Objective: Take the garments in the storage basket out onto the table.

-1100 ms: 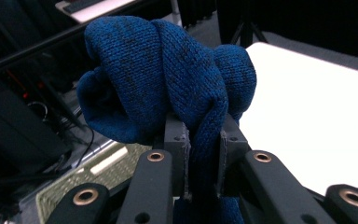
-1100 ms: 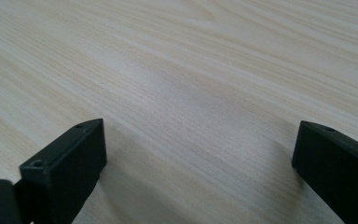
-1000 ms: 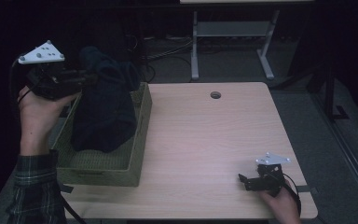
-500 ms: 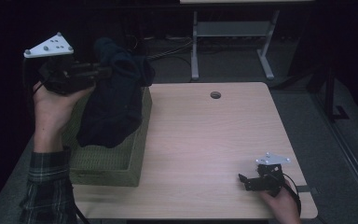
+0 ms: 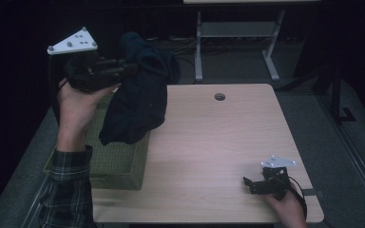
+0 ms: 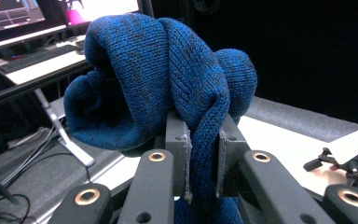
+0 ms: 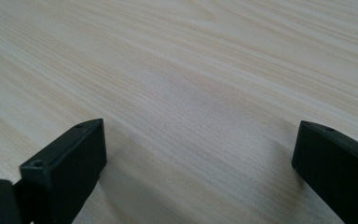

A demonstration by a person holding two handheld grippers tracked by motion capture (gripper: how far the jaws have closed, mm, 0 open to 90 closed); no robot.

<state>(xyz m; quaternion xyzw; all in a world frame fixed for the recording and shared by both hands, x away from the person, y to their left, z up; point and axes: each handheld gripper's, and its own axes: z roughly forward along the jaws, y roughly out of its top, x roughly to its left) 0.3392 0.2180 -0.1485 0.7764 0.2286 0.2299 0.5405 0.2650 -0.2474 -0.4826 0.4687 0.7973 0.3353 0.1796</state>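
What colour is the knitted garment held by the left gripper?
Dark blue, flecked knit garment; clearest in the left gripper view.

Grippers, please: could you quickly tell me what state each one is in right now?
Left hand-held gripper: closed on the blue knitted garment.
Right hand-held gripper: open, holding nothing, low over the table.

dark blue knit sweater [image 5: 140,99], chunky ribbed weave, bunched in a lump. a fold of it is pinched between my left gripper [image 6: 203,161] pads, the rest bulging above them in the left gripper view. in the high view it hangs lifted, draping down over the near rim of the olive woven basket [image 5: 119,166], lower end touching inside.
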